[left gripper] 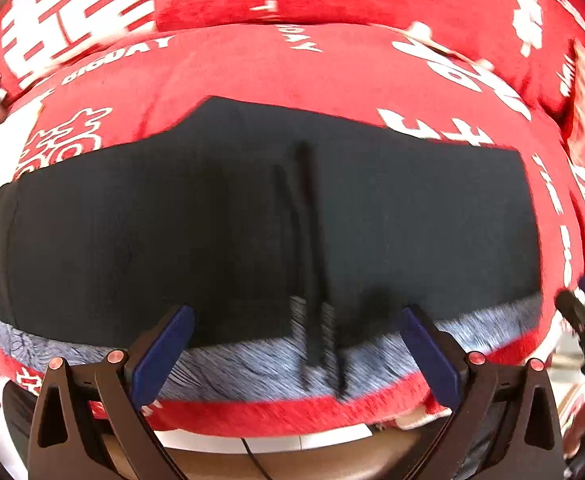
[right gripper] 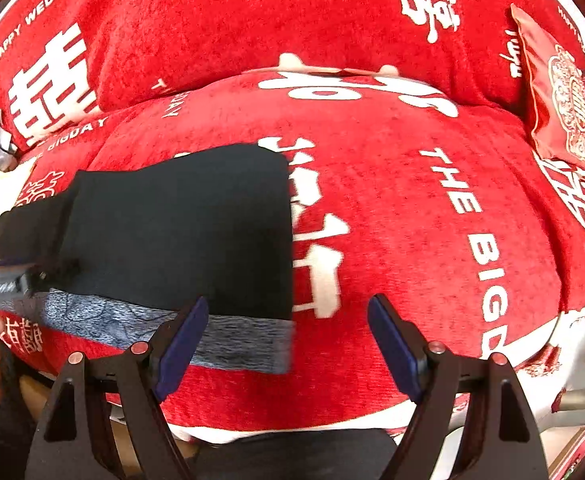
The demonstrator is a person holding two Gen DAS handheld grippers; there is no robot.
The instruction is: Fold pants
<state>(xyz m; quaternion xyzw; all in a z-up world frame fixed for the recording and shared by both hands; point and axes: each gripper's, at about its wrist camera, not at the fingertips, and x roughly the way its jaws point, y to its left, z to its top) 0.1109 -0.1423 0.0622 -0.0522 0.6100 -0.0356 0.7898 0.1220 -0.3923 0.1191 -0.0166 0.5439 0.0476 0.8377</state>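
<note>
Black pants (left gripper: pixel 228 224) lie folded flat across a red sofa seat, with a grey-blue patterned waistband (left gripper: pixel 252 364) along the near edge and two black drawstrings (left gripper: pixel 312 264) hanging over it. My left gripper (left gripper: pixel 296 356) is open and empty, just in front of the waistband. In the right wrist view the pants (right gripper: pixel 180 232) lie to the left, their right edge straight. My right gripper (right gripper: pixel 288 344) is open and empty, its left finger (right gripper: pixel 180 348) over the waistband's right end (right gripper: pixel 244 344). The left gripper (right gripper: pixel 4 284) shows at the left edge there.
The seat is covered by a red blanket with white lettering (right gripper: pixel 432 240). A red embroidered cushion (right gripper: pixel 560 92) leans at the back right. The sofa backrest (right gripper: pixel 252 12) rises behind. The seat's front edge (right gripper: pixel 292 412) drops to the floor below the grippers.
</note>
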